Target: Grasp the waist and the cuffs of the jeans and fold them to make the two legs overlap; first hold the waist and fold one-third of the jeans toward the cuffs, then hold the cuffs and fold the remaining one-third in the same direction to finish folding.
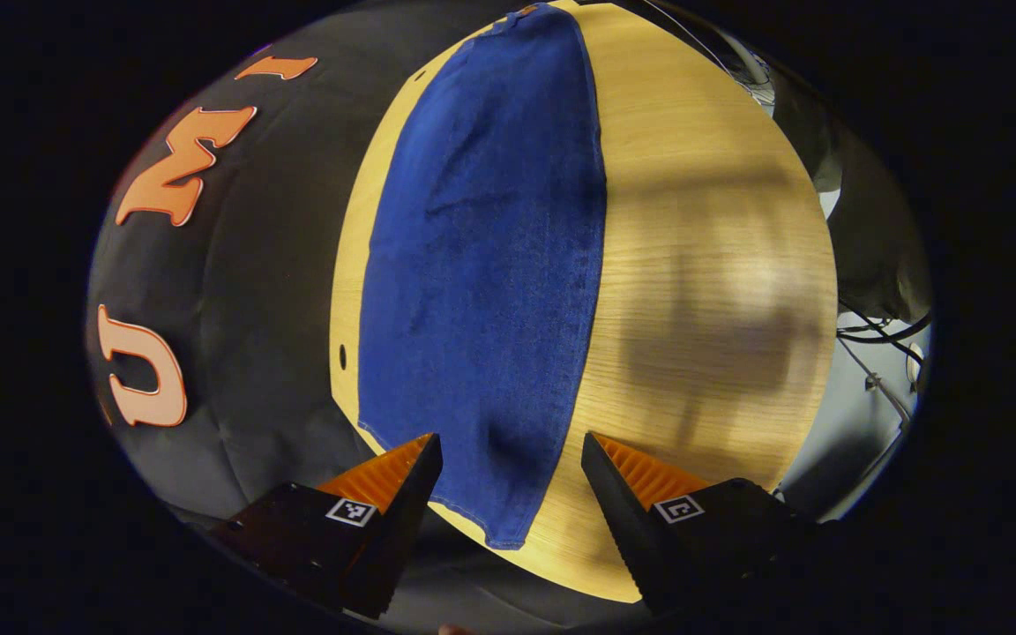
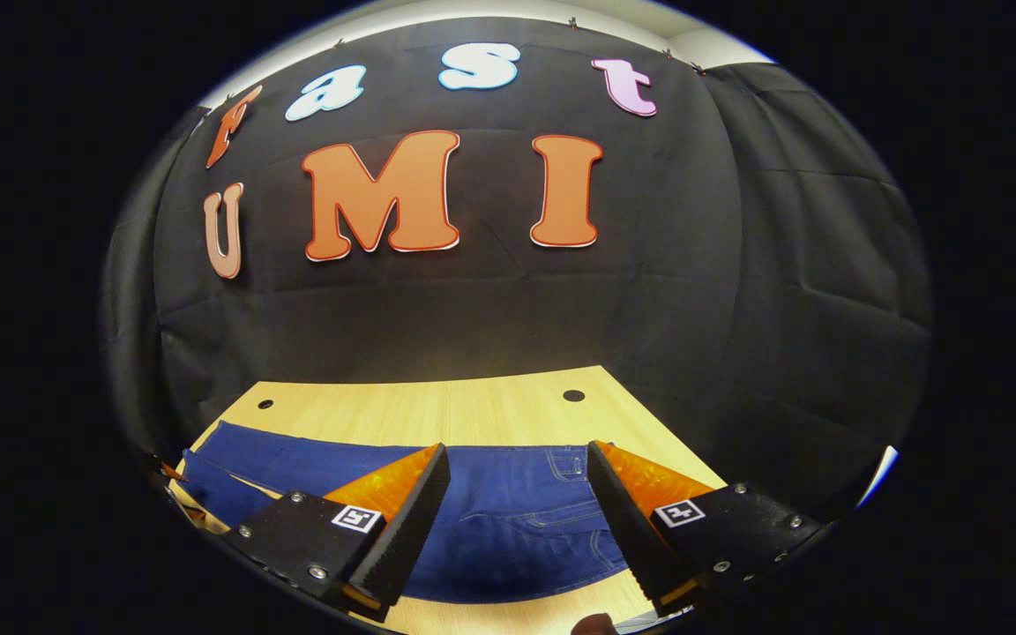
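One pair of jeans (image 1: 481, 265) lies flat on the single pale wooden worktop (image 1: 702, 265), and two grippers hover above it, each with its jaws spread wide and holding nothing. In the left gripper view the denim runs as one long blue band straight away from the camera, its long axis lined up with the left gripper (image 1: 508, 476); the hemmed cuff end lies nearest, between the two fingers and close to the worktop's near edge, while the waist sits at the far end, where a small tan patch shows. Only one leg's width is visible there, so the legs seem to lie one over the other, though I cannot tell for sure. The band lies along the side of the worktop nearer the black cloth wall (image 1: 252, 291), leaving a narrow wood strip on that side and a broad bare stretch on the other. In the right gripper view the jeans (image 2: 508, 529) lie crosswise, long axis left to right, with the waist end, one stitched pocket and its seams between the fingers of the right gripper (image 2: 517, 494), and the legs trail off to the left. Two small dark holes (image 2: 573, 395) mark the worktop's (image 2: 437, 410) far strip.
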A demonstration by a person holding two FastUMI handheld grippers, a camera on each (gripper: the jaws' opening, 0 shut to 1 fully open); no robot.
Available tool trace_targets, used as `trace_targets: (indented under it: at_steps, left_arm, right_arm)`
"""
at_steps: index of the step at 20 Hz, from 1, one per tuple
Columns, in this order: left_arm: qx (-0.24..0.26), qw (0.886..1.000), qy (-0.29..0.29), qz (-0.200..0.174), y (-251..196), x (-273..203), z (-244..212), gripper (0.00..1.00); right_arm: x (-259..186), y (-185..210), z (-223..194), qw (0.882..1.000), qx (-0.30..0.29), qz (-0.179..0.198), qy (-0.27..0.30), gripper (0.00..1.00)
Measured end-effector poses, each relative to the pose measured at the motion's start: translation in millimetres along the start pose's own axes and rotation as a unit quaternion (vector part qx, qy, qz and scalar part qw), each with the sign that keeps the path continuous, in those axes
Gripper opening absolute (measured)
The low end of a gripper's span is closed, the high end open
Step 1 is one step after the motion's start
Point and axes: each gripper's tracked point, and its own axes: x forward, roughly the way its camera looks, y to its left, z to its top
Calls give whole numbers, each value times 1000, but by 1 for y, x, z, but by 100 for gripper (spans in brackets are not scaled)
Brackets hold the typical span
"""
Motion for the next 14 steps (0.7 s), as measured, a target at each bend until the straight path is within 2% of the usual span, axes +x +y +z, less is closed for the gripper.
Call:
trace_targets:
  at_steps: [2, 5, 6, 10, 11, 13, 14]
  left_arm:
    - [1, 1000, 2, -1, 1, 3, 2, 96]
    - [4, 1000, 5, -2, 8, 11, 3, 94]
    - [7, 1000, 5, 2, 12, 14, 5, 94]
    - [21, 999, 11, 28, 25, 28, 10, 91]
    - [23, 999, 11, 29, 27, 33, 13, 90]
    - [19, 999, 8, 33, 34, 43, 15, 82]
    - [16, 999, 6, 31, 34, 48, 16, 73]
  right_arm:
    - [0, -4, 5, 1000, 3, -8, -6, 96]
    - [-2, -3, 8, 1000, 13, -7, -9, 97]
    - [-2, -3, 7, 1000, 10, -9, -8, 100]
    - [-5, -5, 7, 1000, 1, -15, -3, 100]
    - [-6, -5, 8, 1000, 0, -16, -3, 97]
    - [-6, -6, 10, 1000, -1, -22, -8, 100]
    - [-7, -8, 12, 1000, -1, -24, -9, 100]
